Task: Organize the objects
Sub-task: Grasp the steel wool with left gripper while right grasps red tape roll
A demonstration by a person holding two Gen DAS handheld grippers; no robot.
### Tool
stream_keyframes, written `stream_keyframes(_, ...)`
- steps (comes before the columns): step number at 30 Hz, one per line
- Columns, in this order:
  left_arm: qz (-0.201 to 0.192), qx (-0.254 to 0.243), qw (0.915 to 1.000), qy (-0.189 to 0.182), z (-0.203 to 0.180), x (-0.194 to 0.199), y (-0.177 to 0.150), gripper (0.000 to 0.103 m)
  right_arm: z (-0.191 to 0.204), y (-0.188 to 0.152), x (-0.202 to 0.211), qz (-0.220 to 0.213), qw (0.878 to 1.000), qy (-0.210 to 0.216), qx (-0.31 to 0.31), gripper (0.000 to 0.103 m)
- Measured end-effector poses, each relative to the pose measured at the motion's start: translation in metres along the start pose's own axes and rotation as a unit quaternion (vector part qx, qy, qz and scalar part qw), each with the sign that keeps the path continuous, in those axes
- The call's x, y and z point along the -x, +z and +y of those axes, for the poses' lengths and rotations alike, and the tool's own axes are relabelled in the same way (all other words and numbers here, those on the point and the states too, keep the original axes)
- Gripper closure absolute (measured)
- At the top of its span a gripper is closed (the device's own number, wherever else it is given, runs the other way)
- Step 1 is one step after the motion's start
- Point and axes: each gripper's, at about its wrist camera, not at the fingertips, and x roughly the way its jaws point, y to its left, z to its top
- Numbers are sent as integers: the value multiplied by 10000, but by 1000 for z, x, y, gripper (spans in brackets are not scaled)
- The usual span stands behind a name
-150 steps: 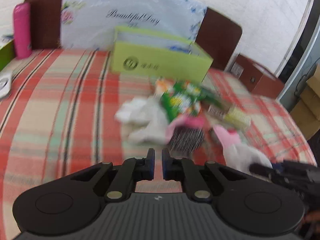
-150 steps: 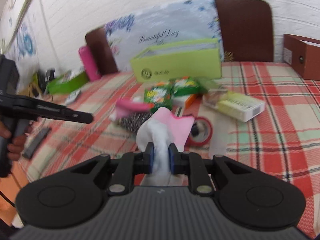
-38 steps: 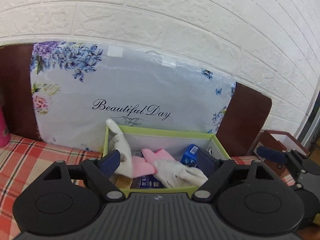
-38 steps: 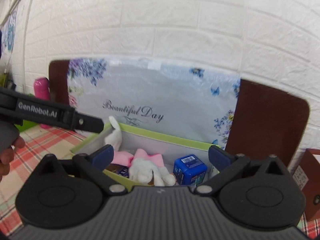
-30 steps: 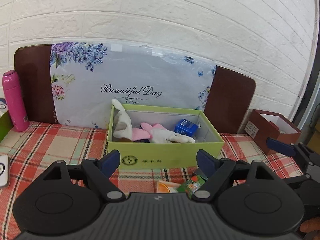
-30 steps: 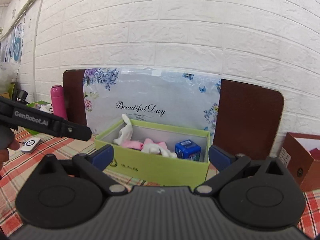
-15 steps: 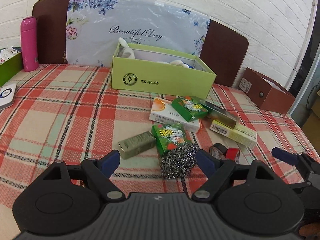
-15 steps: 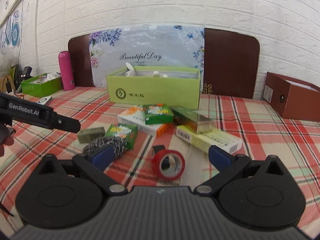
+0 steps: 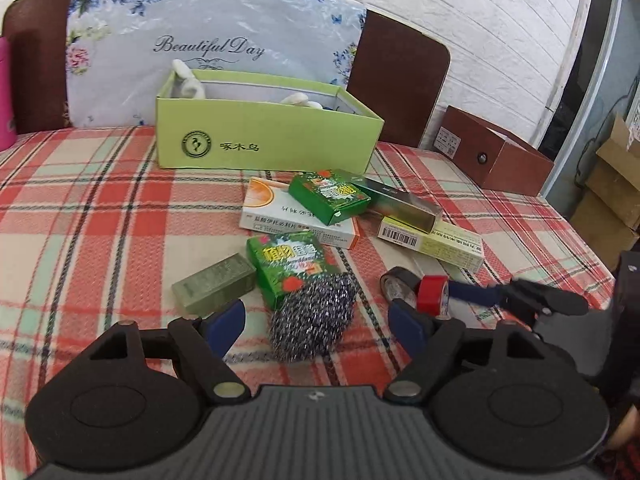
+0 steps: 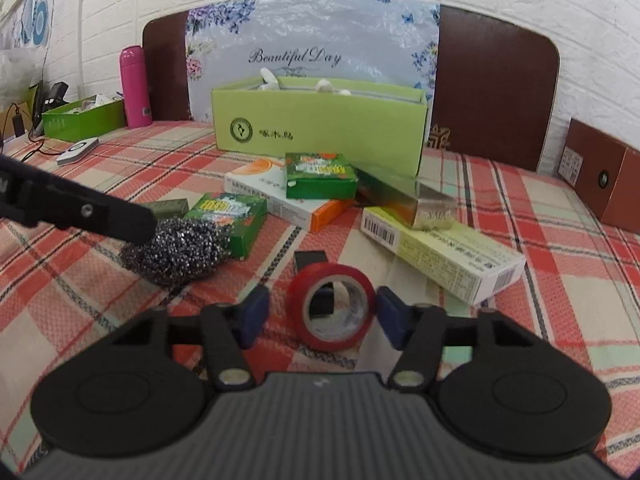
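Observation:
On the plaid cloth point(image 9: 100, 216) lie a steel wool scourer point(image 9: 314, 316), two green packets point(image 9: 294, 264), an olive bar point(image 9: 214, 284) and several flat cartons. My left gripper point(image 9: 316, 324) hangs low over the scourer, which sits between its closing jaws, clear of both pads. A red tape roll point(image 10: 331, 271) stands on edge between the closing jaws of my right gripper point(image 10: 322, 314); the right pad is at its rim and the left pad is still apart. A black tape roll point(image 9: 396, 282) lies just behind. The green box point(image 10: 320, 124) at the back holds white gloves.
A brown box point(image 9: 496, 160) stands at the right of the table, with cardboard boxes point(image 9: 616, 192) beyond the edge. A pink bottle point(image 10: 136, 88), a green tray point(image 10: 80, 120) and a white remote point(image 10: 78, 150) are at the left. A floral board leans against the wall.
Both grippers came down from the green box to the loose items. The right jaws have narrowed around the red tape roll, and the left jaws have narrowed slightly over the scourer.

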Motion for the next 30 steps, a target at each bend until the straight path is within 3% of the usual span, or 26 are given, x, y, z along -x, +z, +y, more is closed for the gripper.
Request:
stream_keyframes(4, 201, -144, 9997, -90, -5, -23, 5, 32, 6, -8, 25, 155, 9997, 210, -46, 55)
stream_keyframes(5, 298, -161, 9994, -116, -5, -29, 5, 43, 9, -10, 32, 237, 9993, 292, -69, 55)
stream_keyframes(6, 376, -166, 9991, -96, -5, -33, 4, 60, 11, -11, 38, 328, 9986, 400, -96, 55)
stream_keyframes(9, 464, -114, 9988, -136, 0, -29, 0, 67, 18, -12, 44, 534, 9963, 646, -174, 55)
stream_keyframes(14, 592, 126, 9981, -146, 18, 6, -16, 66, 29, -11, 37, 399, 9974, 590, -102, 42)
stream_keyframes(16, 559, 191, 9982, -53, 23, 12, -20, 58, 30, -11, 35, 419, 9971, 627, -115, 42)
stream_keyframes(18, 542, 212, 9983, -5, 22, 11, -20, 44, 31, -13, 35, 435, 9970, 628, -130, 42)
stream_keyframes(24, 659, -149, 9976, -161, 9, -5, -20, 47, 30, -17, 37, 472, 9969, 592, -234, 42)
stream_keyframes(30, 572, -119, 9982, -150, 5, -7, -18, 49, 35, -18, 33, 477, 9970, 595, -157, 43)
